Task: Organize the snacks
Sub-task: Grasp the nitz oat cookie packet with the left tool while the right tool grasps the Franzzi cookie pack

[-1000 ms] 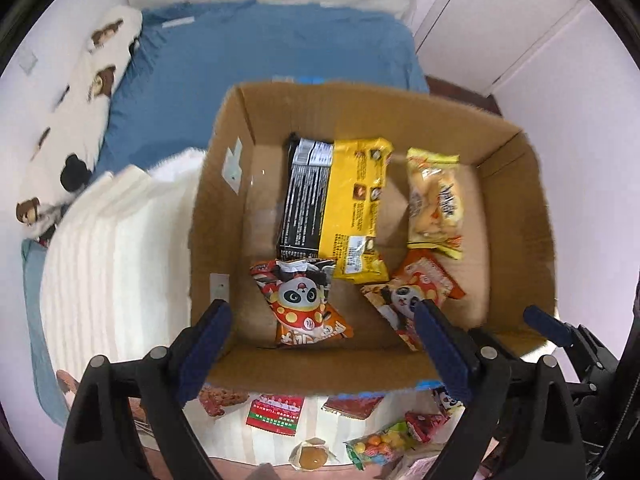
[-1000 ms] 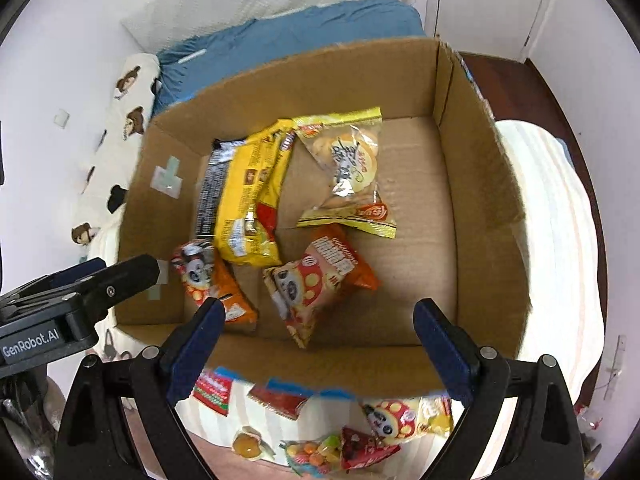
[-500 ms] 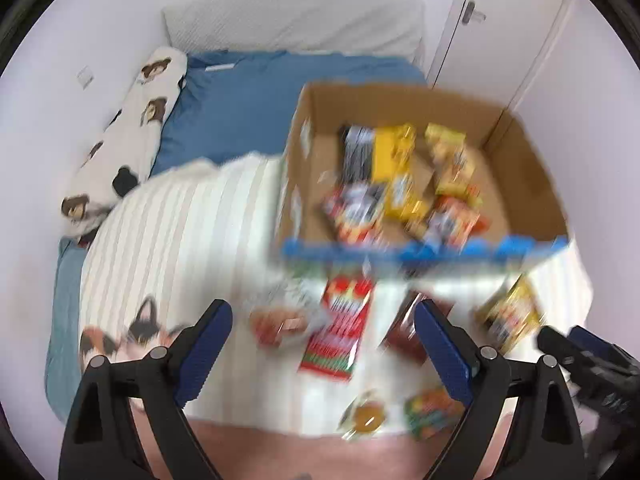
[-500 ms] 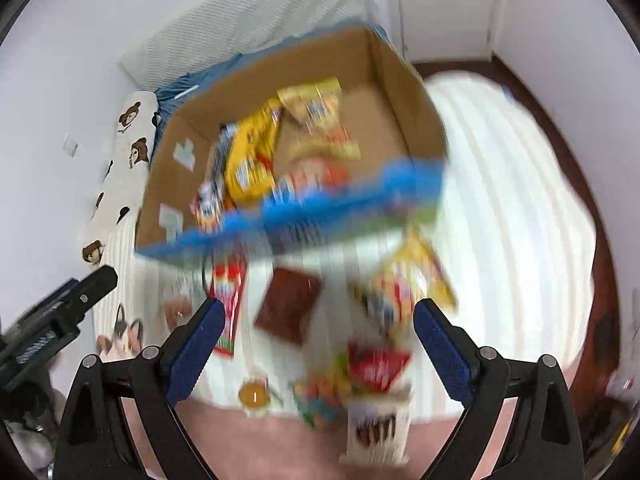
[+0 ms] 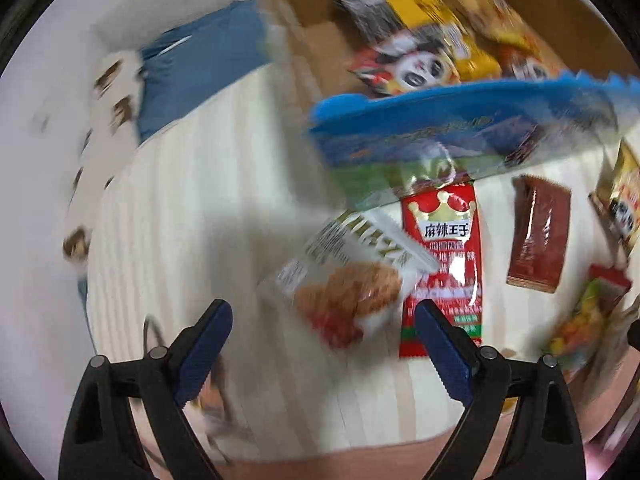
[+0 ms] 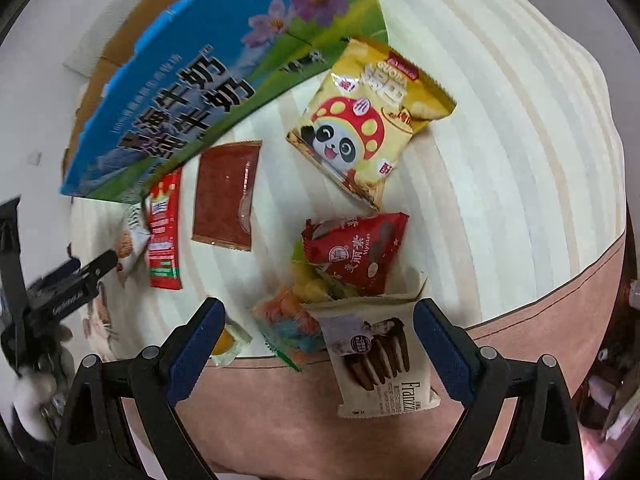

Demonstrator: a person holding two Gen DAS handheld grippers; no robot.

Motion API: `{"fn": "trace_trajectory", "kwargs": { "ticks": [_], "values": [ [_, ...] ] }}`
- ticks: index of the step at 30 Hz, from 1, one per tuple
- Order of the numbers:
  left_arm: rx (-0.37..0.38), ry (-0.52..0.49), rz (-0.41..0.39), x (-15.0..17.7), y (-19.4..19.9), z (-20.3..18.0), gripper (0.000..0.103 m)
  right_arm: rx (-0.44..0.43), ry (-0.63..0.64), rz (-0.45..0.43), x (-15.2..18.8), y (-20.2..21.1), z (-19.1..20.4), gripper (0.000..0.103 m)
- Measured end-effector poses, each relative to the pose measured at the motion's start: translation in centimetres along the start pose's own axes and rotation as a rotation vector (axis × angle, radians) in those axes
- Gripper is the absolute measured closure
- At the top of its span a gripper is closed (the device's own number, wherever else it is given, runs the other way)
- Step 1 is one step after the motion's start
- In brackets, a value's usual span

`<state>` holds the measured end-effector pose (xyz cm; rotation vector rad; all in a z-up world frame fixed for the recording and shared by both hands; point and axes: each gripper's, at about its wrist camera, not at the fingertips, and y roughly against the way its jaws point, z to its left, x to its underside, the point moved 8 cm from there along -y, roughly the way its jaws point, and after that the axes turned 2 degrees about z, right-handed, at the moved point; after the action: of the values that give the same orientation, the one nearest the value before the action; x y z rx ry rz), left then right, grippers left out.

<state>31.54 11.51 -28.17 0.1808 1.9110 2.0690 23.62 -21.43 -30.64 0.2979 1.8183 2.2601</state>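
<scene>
1. The loose snacks lie on the striped bedding point(image 6: 500, 128), in front of the cardboard box point(image 6: 224, 76); the white cracker packet point(image 5: 344, 288) and the Franzzi wafer pack point(image 6: 380, 364) are nearest.
2. The left gripper point(image 5: 320, 344) and the right gripper point(image 6: 316, 340) are both spread apart and hold nothing.
3. I judge this is the reaching step: each gripper should lower over its packet and close.

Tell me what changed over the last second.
Both grippers pulled back from above the cardboard box and dropped toward the loose snacks: left gripper near the white cracker packet, right gripper near the wafer packet. Both stayed open and empty; the box's snacks stayed put.
</scene>
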Motion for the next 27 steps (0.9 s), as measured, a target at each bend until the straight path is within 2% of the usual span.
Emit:
{"fn": "trace_trajectory", "kwargs": {
  "ticks": [2,4,5,8,9,11,13,15,19,21,25,27],
  "values": [
    [0.009,-0.106,0.052,-1.1,-1.8,-1.2,0.010,0.006,0.003,0.013,0.0,-0.8,0.6,0.006],
    [0.001,-0.153,0.095,-1.6,-3.3,-1.8,0.010,0.018,0.012,0.017,0.0,-1.2,1.3,0.006],
    [0.002,-0.171,0.106,-2.0,-3.9,-1.9,0.010,0.021,0.016,0.017,0.0,-1.1,1.6,0.006],
    [0.071,-0.176,0.094,-3.0,-4.3,-2.3,0.010,0.022,0.026,0.017,-0.2,-1.1,2.5,0.006],
    [0.088,-0.169,0.102,-3.1,-4.4,-2.3,0.013,0.023,0.028,0.017,-0.3,-1.1,2.7,0.006],
    [0.126,-0.151,0.116,-3.0,-4.5,-2.3,0.029,0.020,0.026,0.014,-0.3,-0.9,2.8,0.006],
    [0.125,-0.134,0.110,-2.8,-4.4,-2.1,0.032,0.011,0.020,0.008,-0.3,-0.6,2.8,0.006],
    [0.132,-0.097,0.104,-2.0,-4.3,-1.8,0.033,0.005,0.018,0.006,-0.4,-0.3,2.7,0.006],
    [0.156,0.049,0.121,1.0,-3.8,-1.0,0.034,0.003,0.020,-0.002,0.0,0.3,1.9,0.006],
    [0.178,0.131,0.124,3.3,-3.4,-0.8,0.034,0.010,0.021,-0.003,0.5,0.5,1.1,0.006],
    [0.163,0.261,0.124,8.5,-3.1,-0.5,0.034,0.037,0.016,0.009,2.3,0.0,-1.2,0.006],
    [0.183,0.331,0.145,11.0,-3.4,-0.6,0.034,0.041,0.012,0.030,3.2,-0.9,-2.1,0.006]
  ]
}}
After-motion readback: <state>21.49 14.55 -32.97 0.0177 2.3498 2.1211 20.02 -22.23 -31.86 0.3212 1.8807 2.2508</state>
